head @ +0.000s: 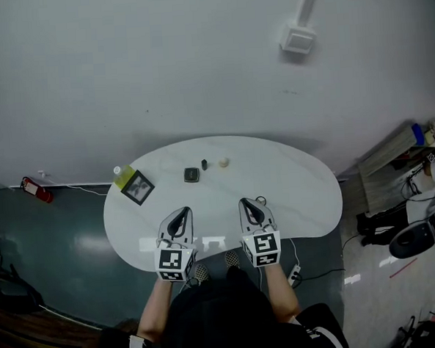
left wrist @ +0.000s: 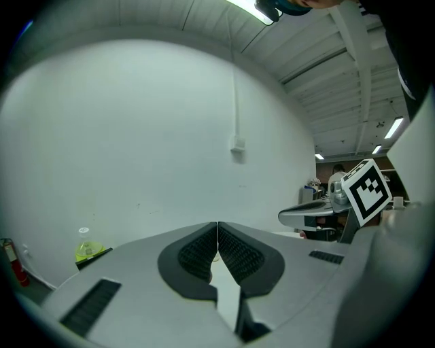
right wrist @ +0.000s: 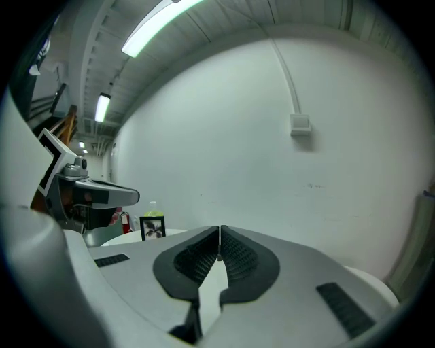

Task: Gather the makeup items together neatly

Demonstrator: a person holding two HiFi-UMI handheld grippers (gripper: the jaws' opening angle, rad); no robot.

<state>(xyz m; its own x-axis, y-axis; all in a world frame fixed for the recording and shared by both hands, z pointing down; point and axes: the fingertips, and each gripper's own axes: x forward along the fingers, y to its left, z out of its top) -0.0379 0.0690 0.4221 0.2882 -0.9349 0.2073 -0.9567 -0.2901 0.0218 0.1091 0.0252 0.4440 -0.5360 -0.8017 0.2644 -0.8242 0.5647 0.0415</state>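
Note:
On the white table (head: 307, 201) a dark square compact (head: 192, 175), a small dark item (head: 204, 164) and a small cream round item (head: 223, 162) lie close together near the far edge. My left gripper (head: 181, 212) and right gripper (head: 247, 203) hover side by side over the near part of the table, well short of these items. In the left gripper view the jaws of the left gripper (left wrist: 217, 228) meet with nothing between them. The right gripper (right wrist: 219, 231) is likewise shut and empty in its own view.
A black-framed picture (head: 138, 187) (right wrist: 154, 230) stands at the table's far left with a yellow-green bottle (head: 122, 174) (left wrist: 85, 246) behind it. A white wall rises beyond the table. A red extinguisher (head: 32, 188) lies on the floor at left, with furniture clutter (head: 410, 194) at right.

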